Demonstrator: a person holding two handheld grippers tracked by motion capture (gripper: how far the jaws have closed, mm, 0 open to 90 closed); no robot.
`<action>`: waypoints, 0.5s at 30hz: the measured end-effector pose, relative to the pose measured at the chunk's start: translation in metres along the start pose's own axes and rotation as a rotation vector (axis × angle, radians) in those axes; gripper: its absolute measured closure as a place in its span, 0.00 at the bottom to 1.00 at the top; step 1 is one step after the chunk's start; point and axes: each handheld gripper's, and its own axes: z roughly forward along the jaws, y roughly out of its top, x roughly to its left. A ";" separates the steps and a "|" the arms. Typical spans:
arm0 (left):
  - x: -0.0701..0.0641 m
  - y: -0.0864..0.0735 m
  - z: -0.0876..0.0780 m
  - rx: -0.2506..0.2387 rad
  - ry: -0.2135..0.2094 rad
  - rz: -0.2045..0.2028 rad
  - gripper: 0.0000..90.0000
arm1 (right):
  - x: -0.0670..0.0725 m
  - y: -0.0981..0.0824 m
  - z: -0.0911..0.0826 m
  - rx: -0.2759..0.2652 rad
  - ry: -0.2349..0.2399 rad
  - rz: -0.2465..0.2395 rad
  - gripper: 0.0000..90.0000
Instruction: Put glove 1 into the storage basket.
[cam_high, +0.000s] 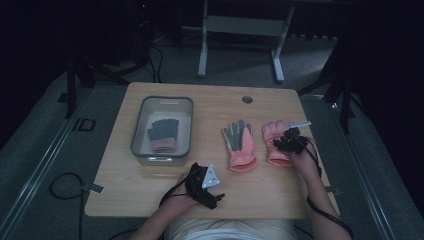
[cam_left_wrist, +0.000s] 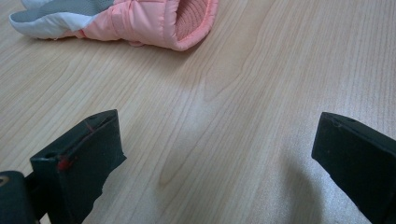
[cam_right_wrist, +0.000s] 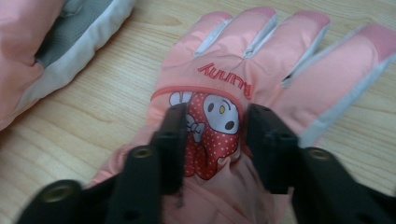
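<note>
Item, right gripper (cam_right_wrist: 212, 140): I have it down on the back of the pink glove (cam_right_wrist: 243, 74) at the table's (cam_high: 260, 190) right side, jaws part-spread and flanking the cartoon patch (cam_right_wrist: 210, 135), fabric between them but no firm pinch I can confirm. The glove's long axis runs straight ahead, fingers away. Left gripper (cam_left_wrist: 210, 158): spread wide over bare wood, farther off.

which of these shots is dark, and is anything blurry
High view: dim and murky, the table lit, the room behind nearly black. Left gripper view: bright, soft sheen on the wood, glove cuff fairly sharp. Right gripper view: well lit, the right claw smeared and soft up close, the cartoon glove slightly soft.
</note>
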 end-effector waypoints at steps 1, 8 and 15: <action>0.000 0.000 0.000 -0.001 -0.001 -0.002 0.02 | 0.002 0.000 0.000 0.001 -0.012 0.008 0.79; 0.000 -0.001 0.001 0.006 -0.002 0.006 0.02 | 0.000 0.008 -0.007 0.001 -0.021 0.049 0.94; 0.001 -0.001 0.000 0.004 0.000 0.004 0.02 | 0.012 0.026 -0.031 -0.061 -0.034 0.034 0.95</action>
